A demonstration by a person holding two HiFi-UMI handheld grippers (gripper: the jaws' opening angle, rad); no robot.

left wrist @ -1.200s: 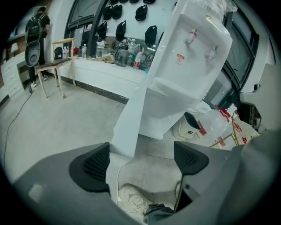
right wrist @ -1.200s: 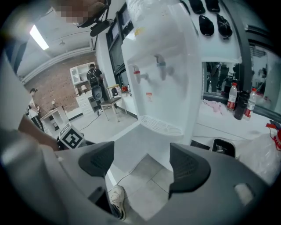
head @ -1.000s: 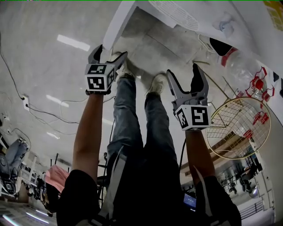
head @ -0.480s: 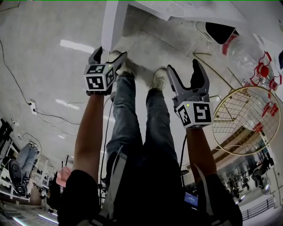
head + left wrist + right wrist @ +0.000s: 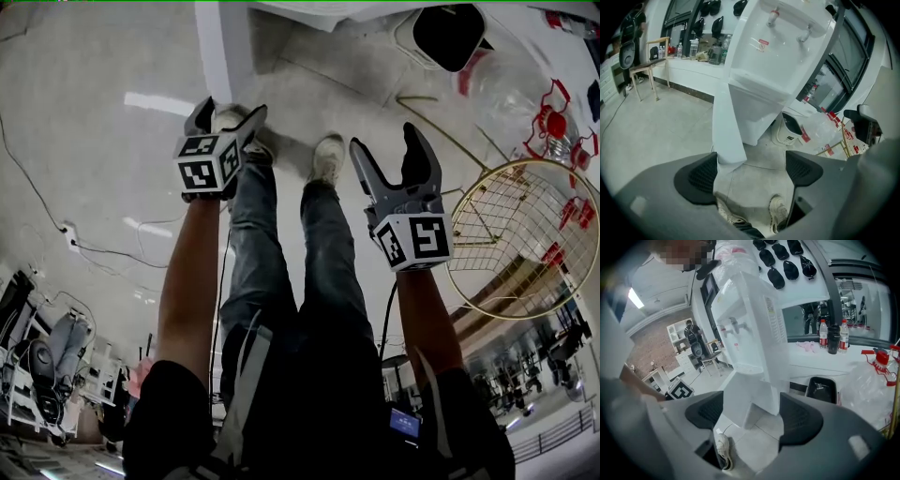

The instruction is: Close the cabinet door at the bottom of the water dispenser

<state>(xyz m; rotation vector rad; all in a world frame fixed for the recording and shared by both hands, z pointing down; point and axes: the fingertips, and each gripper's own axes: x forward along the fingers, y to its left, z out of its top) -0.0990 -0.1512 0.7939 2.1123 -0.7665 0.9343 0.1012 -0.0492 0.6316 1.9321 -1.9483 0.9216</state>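
Observation:
The white water dispenser [image 5: 780, 51] stands on the tiled floor. Its bottom cabinet door [image 5: 727, 126] hangs open as a tall white panel, and it also shows at the top of the head view [image 5: 223, 47]. My left gripper [image 5: 230, 117] is open just below the door's edge. In the left gripper view [image 5: 750, 171] the door's lower corner lies beyond the left pad [image 5: 701, 176], untouched. My right gripper [image 5: 389, 155] is open and empty, to the right of the door. In the right gripper view [image 5: 754, 416] the dispenser's lower cabinet [image 5: 740, 404] shows past the jaws.
The person's legs and shoes [image 5: 326, 159] stand between the grippers. A round gold wire rack [image 5: 511, 239] and a big clear water bottle with a red cap [image 5: 525, 94] lie at the right. A white bucket with a black top [image 5: 790, 129] sits beside the dispenser. A cable [image 5: 84, 248] runs over the floor.
In the head view the dispenser has slid up and mostly out at the top, and the open door now stands straight above the left gripper. Both grippers stay open.

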